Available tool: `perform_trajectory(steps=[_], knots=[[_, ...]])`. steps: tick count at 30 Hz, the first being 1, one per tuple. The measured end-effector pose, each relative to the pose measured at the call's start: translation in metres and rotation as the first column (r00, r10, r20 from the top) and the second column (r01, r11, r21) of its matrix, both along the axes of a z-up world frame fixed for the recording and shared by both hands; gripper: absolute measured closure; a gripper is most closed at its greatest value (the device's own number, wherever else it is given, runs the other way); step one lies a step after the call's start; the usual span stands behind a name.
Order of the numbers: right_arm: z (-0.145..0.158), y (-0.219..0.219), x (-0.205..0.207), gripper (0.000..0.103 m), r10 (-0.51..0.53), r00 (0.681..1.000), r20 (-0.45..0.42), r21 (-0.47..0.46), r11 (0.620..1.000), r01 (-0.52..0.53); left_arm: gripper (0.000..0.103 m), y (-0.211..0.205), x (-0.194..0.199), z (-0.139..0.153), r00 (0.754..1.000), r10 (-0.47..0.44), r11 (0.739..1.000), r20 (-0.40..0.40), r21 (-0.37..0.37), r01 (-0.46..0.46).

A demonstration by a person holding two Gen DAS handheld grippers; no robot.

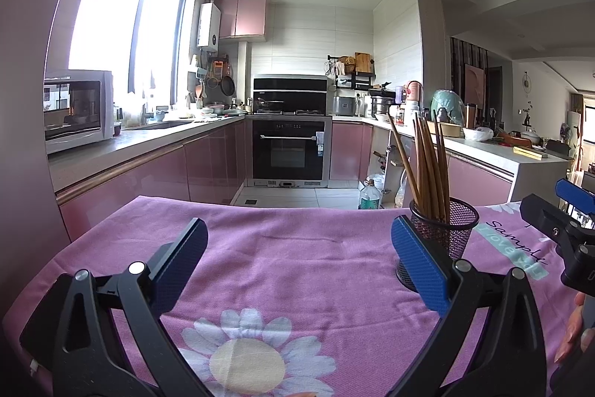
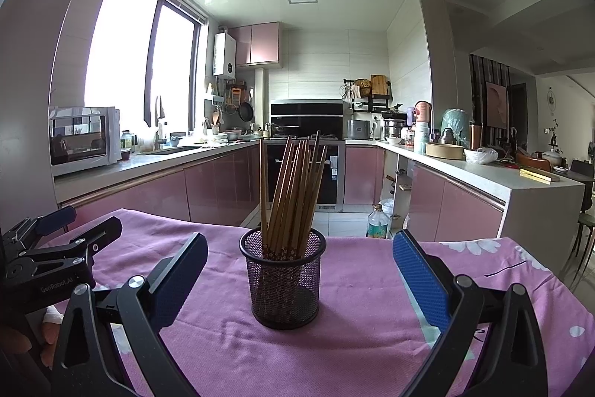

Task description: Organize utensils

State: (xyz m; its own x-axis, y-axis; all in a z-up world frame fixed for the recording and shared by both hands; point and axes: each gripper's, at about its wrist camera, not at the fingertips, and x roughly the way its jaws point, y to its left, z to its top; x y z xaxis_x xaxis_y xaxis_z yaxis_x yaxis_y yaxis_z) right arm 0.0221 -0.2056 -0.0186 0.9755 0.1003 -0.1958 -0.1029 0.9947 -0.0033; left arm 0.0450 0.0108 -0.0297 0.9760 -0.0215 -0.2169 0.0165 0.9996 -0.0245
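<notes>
The right gripper (image 2: 300, 270) is hovering low over the table with its blue-padded fingers (image 2: 420, 279) spread wide and holding nothing. Straight ahead of it, centred between the two fingers but a little beyond their tips, a black mesh cup (image 2: 283, 279) is standing upright on the pink flowered cloth (image 2: 364, 285). A bundle of brown wooden chopsticks (image 2: 293, 188) is sitting in the cup, fanning out and leaning mostly to the right, with one stick standing nearly vertical at the left.

The left gripper (image 1: 299, 261) is hanging over the same cloth, to the left of the cup, its fingers likewise wide apart and empty. In the left wrist view the mesh cup is showing just behind the right-hand finger pad (image 1: 418, 268), which is covering part of its wall; I cannot tell whether the two are touching. The right gripper is appearing at that view's right edge, with the fingers of a hand (image 1: 574, 330) below it.

Behind the table, a kitchen with pink cabinets (image 2: 219, 188), a white microwave (image 2: 83, 140) and a black built-in oven (image 1: 290, 151) is filling the background.
</notes>
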Motion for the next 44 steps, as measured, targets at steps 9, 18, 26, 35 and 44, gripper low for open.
perform_trajectory(steps=[9, 18, 26, 35, 44], knots=[[0.000, 0.000, 0.001, 0.007, 0.001, 1.000, 0.001, 0.001, 1.000, -0.001, 0.006, 0.000, 0.000, 0.000, 1.000, 0.001, 1.000, -0.001, -0.001, -0.001], [0.000, 0.000, 0.001, 0.007, 0.000, 1.000, 0.002, 0.001, 1.000, 0.000, 0.006, -0.001, 0.000, 0.000, 1.000, 0.002, 1.000, 0.001, -0.001, -0.002], [0.000, 0.000, 0.001, 0.007, 0.002, 1.000, -0.002, 0.000, 1.000, -0.002, 0.006, 0.000, -0.001, 0.001, 1.000, -0.002, 1.000, -0.002, -0.008, 0.002], [0.000, 0.001, 0.004, 0.007, 0.007, 1.000, -0.011, 0.002, 1.000, -0.007, 0.006, -0.005, -0.006, 0.003, 1.000, -0.004, 1.000, 0.002, 0.015, 0.004], [-0.011, -0.019, 0.022, 0.007, 0.017, 0.994, -0.112, 0.027, 1.000, -0.014, 0.006, 0.006, 0.012, -0.004, 0.993, -0.023, 0.999, -0.116, -0.032, 0.019]])
